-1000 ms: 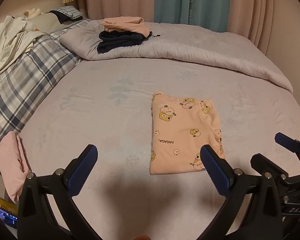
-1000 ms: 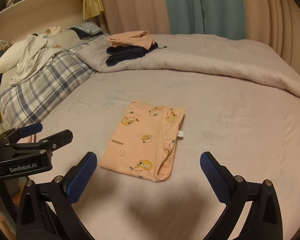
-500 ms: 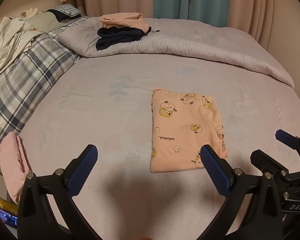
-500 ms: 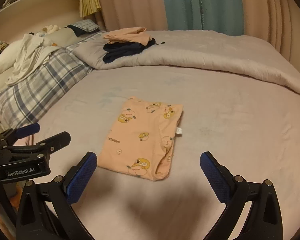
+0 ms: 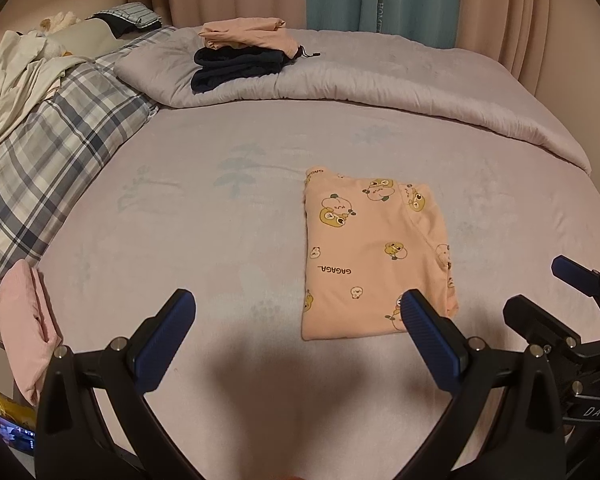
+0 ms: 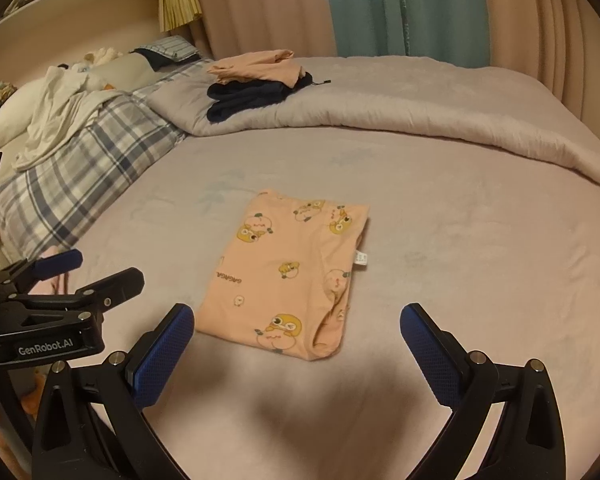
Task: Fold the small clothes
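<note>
Your left gripper is spread wide, its two blue-padded fingers well apart with nothing between them. It holds nothing and hangs above the bed, clear of the sheet. In its own view the right-hand fingertip overlaps the near right corner of the folded peach garment, but whether it touches the cloth you cannot tell from here; the right wrist view shows the left gripper off to the left of the garment, apart from it.

Your right gripper is released too, its fingers spread equally wide and empty. It sits just short of the garment's near edge, with the garment lying ahead between the two fingertips, closer to the left one. From the left wrist view, the right gripper appears at the right edge, its fingers parted, beside the garment and not on it.

The garment itself is folded into a neat rectangle, printed with small cartoon figures and the word "GAGAGA", lying flat in the middle of the pale sheet. A small white tag sticks out at its right edge.

Farther back, a peach and navy stack of folded clothes rests on the grey quilt, and a plaid pillow lies on the left.
</note>
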Demonstrator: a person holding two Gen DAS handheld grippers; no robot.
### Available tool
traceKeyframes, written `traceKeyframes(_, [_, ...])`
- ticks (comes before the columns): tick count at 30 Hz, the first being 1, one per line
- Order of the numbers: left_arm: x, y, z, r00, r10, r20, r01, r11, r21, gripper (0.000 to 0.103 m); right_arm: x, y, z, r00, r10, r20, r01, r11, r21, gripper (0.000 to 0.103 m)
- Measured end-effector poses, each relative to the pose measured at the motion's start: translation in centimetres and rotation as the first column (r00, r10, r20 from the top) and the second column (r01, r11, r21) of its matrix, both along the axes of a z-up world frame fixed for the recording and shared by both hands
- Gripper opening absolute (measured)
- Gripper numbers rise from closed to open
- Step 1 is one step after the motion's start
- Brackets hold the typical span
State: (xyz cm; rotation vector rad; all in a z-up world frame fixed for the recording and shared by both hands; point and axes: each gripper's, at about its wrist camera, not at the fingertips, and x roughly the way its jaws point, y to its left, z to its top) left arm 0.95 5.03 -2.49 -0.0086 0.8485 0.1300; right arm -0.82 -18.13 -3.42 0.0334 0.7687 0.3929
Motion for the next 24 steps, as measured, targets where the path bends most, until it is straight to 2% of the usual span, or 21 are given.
traceKeyframes(24, [-0.21, -0.05, 0.02, 1.0, 0.002, 0.001, -0.002, 1.0, 0.004, 0.102, 0.07, -0.03, -0.04, 1.0, 0.003, 0.0, -0.003, 1.0, -0.001, 0.102])
